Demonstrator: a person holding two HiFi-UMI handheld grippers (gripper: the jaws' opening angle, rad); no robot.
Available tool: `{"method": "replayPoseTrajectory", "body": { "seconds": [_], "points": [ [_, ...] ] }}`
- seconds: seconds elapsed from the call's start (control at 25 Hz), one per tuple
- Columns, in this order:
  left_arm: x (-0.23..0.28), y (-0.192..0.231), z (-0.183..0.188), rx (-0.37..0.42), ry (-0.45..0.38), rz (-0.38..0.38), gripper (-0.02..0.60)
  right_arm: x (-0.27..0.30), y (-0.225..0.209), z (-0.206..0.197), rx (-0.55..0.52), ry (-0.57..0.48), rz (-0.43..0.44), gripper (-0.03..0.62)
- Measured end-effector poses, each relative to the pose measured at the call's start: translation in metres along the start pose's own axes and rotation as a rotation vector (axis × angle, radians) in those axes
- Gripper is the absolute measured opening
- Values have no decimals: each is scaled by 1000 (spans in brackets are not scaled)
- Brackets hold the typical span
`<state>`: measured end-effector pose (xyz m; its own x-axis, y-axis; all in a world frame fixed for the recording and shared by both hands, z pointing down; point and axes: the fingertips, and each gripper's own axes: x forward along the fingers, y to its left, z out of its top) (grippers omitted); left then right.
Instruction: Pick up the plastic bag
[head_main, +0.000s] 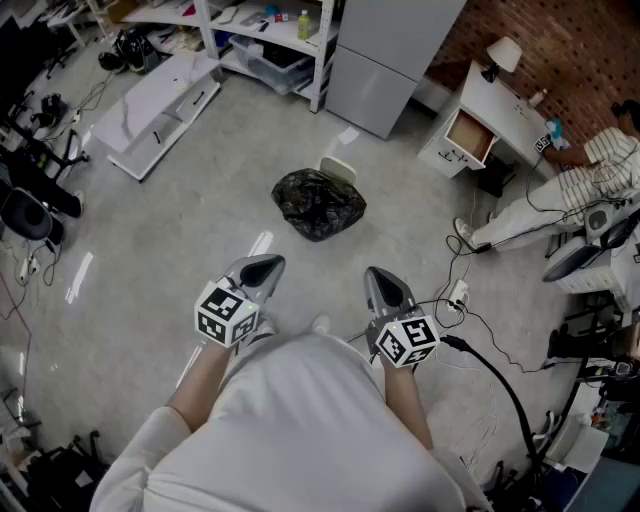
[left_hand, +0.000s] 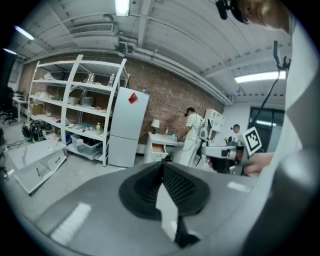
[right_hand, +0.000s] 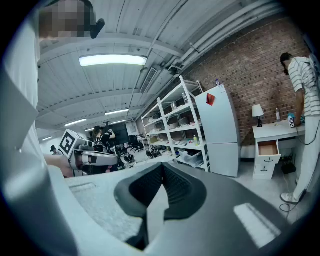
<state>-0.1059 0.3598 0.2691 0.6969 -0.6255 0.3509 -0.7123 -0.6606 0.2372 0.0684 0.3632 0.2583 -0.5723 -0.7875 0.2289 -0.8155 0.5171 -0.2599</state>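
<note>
One black plastic bag (head_main: 318, 203); two tongs, left tongs (head_main: 272, 263) and right tongs (head_main: 374, 272); one fridge (head_main: 390, 55); one lamp (head_main: 503, 53); one worktop (head_main: 502, 105).

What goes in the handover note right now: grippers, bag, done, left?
Left gripper: jaws together, nothing between them, held low in front of the person.
Right gripper: same, jaws together and empty.
Black plastic bag: crumpled on the floor, ahead of both grippers and roughly between their lines, apart from both.
Done: nothing; the bag is untouched.
Left: move forward and down to the bag, open one gripper, close on a fold, lift.
Watch: loose cables run over the floor on the right gripper's side.
</note>
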Motion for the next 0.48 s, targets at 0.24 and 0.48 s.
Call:
{"method": "replayPoseTrajectory", "body": {
  "seconds": [0.24,0.48],
  "points": [
    [-1,1,1,-7,3,3,3,2,1,1,4,5,4,2],
    [-2,0,-3,-18,7,12,3,4,1,-1,4,8,18,2]
  ]
}}
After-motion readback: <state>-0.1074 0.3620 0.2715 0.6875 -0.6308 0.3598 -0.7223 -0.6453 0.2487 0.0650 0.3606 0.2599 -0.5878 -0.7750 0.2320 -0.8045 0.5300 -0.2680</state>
